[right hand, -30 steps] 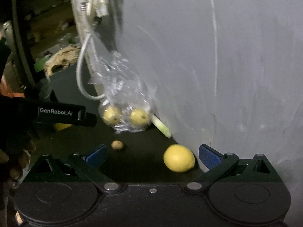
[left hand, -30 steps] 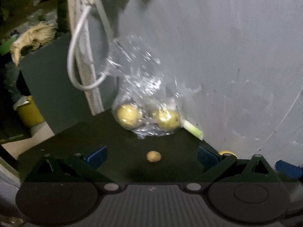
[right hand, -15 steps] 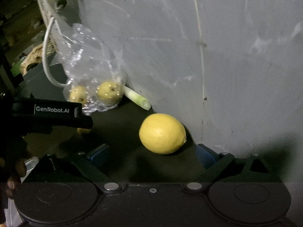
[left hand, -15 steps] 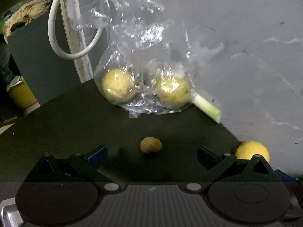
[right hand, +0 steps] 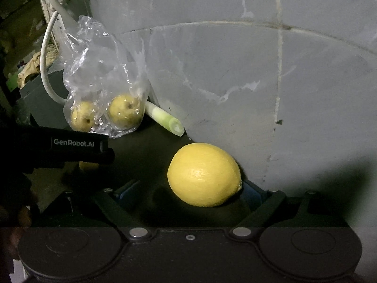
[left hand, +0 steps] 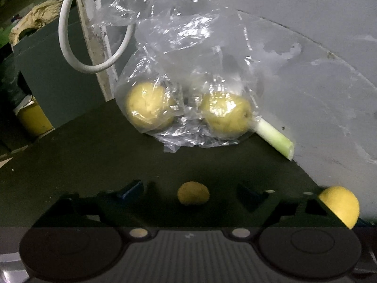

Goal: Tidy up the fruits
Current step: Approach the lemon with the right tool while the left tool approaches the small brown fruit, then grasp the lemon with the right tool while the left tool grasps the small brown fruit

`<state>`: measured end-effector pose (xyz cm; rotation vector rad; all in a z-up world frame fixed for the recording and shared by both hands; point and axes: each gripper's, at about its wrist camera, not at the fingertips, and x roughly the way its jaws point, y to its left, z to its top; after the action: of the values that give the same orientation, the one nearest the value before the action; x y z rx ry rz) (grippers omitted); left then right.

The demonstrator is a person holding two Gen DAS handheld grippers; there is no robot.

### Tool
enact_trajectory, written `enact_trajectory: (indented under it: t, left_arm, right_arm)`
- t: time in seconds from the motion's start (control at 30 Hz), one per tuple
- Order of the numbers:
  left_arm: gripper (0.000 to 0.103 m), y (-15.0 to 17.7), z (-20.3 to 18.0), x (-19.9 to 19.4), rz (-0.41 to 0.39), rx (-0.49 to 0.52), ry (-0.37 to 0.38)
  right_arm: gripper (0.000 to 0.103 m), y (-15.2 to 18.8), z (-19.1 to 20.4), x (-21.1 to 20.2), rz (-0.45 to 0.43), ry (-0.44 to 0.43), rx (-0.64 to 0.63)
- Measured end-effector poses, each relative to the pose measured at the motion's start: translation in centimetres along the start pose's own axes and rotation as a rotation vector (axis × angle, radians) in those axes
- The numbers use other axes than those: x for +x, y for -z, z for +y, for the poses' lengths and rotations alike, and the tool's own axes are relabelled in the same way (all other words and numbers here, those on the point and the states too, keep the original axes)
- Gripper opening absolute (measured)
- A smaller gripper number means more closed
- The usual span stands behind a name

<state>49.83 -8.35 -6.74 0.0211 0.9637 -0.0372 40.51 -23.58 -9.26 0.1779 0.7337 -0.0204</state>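
Left wrist view, L to R. A yellow container [left hand: 33, 120] sits at far left, below a dark grey box [left hand: 59, 77]. A white cable [left hand: 70, 54] loops in front of a worn white post [left hand: 96, 37]. Beside the post, a clear plastic bag [left hand: 179, 70] leans against the grey wall [left hand: 294, 47] and holds two yellow-green fruits: one on the left [left hand: 148, 108], one on the right [left hand: 226, 114]. A pale green stalk [left hand: 274, 138] pokes out from behind the bag toward the wall. On the dark desk [left hand: 82, 155], a small brownish fruit [left hand: 193, 193] lies between the fingers of the left gripper [left hand: 192, 192], which are spread wide and touch nothing. A lemon [left hand: 341, 204] shows at lower right, partly hidden by the gripper body.

Right wrist view, L to R. The left gripper's dark body (marked "GenRobot.AI") crosses the left edge, with part of a hand [right hand: 16, 214] below it. The bag [right hand: 103, 80] stands behind it, the stalk [right hand: 165, 118] just to its right. The lemon [right hand: 204, 174] rests on the desk [right hand: 141, 155] near the wall [right hand: 259, 70], between the fingers of the right gripper [right hand: 188, 192]. These fingers are spread; the right pad [right hand: 251, 192] sits against or just beside the lemon's tip (contact can't be told), while the left pad [right hand: 127, 192] is well apart.
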Motion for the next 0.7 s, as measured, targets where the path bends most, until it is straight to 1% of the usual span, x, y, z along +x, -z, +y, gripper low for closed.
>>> enact_trajectory:
  t: [0.17, 0.23, 0.3, 0.37, 0.43, 0.5, 0.57, 0.6, 0.63, 0.67, 0.7]
  left_arm:
    - [0.076, 0.08, 0.55, 0.71, 0.005, -0.040, 0.011]
    - [0.073, 0.23, 0.53, 0.89, 0.016, -0.043, 0.020]
    - [0.068, 0.41, 0.50, 0.97, 0.022, -0.041, 0.023]
    - [0.065, 0.46, 0.43, 1.01, 0.015, -0.037, 0.019]
    - [0.059, 0.33, 0.47, 1.04, 0.011, -0.042, 0.026]
    - [0.047, 0.22, 0.51, 1.00, 0.010, -0.049, 0.035]
    - [0.040, 0.19, 0.46, 0.85, 0.009, -0.048, 0.043]
    - [0.037, 0.23, 0.42, 0.78, 0.008, -0.047, 0.046]
    - [0.036, 0.29, 0.39, 0.72, 0.006, -0.045, 0.049]
    - [0.033, 0.35, 0.37, 0.67, 0.005, -0.043, 0.054]
    - [0.032, 0.39, 0.31, 0.56, 0.004, -0.039, 0.058]
  right_arm:
    - [0.083, -0.07, 0.18, 0.50, -0.004, 0.020, 0.011]
    - [0.083, -0.04, 0.30, 0.58, -0.009, 0.024, 0.005]
    - [0.081, -0.06, 0.32, 0.60, -0.015, 0.029, 0.011]
    - [0.080, -0.12, 0.30, 0.61, -0.018, 0.033, 0.020]
    - [0.078, -0.15, 0.23, 0.58, -0.022, 0.041, 0.027]
    - [0.076, -0.19, 0.17, 0.58, -0.026, 0.048, 0.034]
    - [0.074, -0.19, 0.13, 0.54, -0.028, 0.053, 0.037]
    - [0.073, -0.19, 0.13, 0.54, -0.029, 0.056, 0.036]
    - [0.072, -0.20, 0.18, 0.53, -0.029, 0.061, 0.031]
    - [0.069, -0.19, 0.25, 0.55, -0.029, 0.070, 0.023]
    - [0.068, -0.17, 0.28, 0.55, -0.030, 0.078, 0.017]
